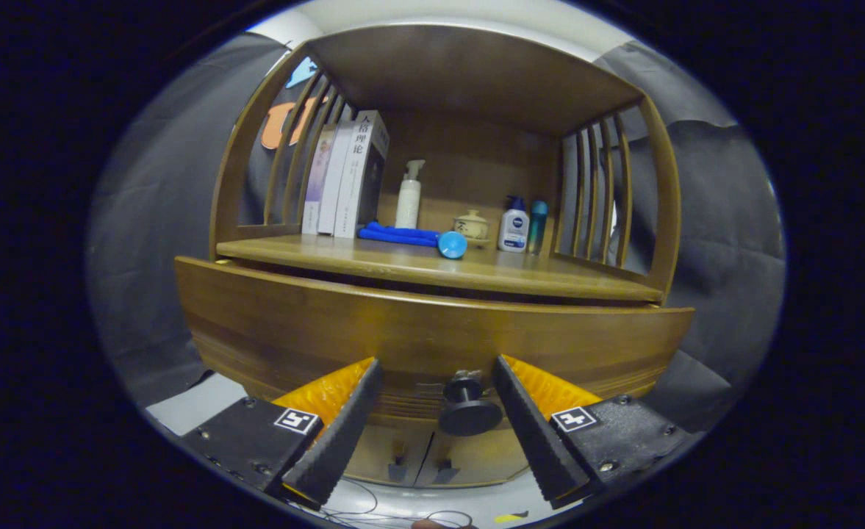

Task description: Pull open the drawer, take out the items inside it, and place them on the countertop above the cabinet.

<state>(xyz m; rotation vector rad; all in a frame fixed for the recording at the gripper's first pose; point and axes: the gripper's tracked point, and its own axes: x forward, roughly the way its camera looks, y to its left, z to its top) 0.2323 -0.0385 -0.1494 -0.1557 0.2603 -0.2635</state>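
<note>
A wide wooden drawer front spans the cabinet just under the countertop. Its dark round knob sticks out toward me, low on the front. My gripper is open, with the fingertips close to the drawer face. The knob sits between the two fingers, nearer the right one, and neither finger touches it. A narrow dark gap runs between the drawer's top edge and the countertop. What lies inside the drawer is hidden.
On the countertop stand three books, a white pump bottle, a blue cloth, a blue ball, a small lidded jar and two bottles. Slatted side rails and a top shelf enclose it. Lower cabinet doors sit beneath.
</note>
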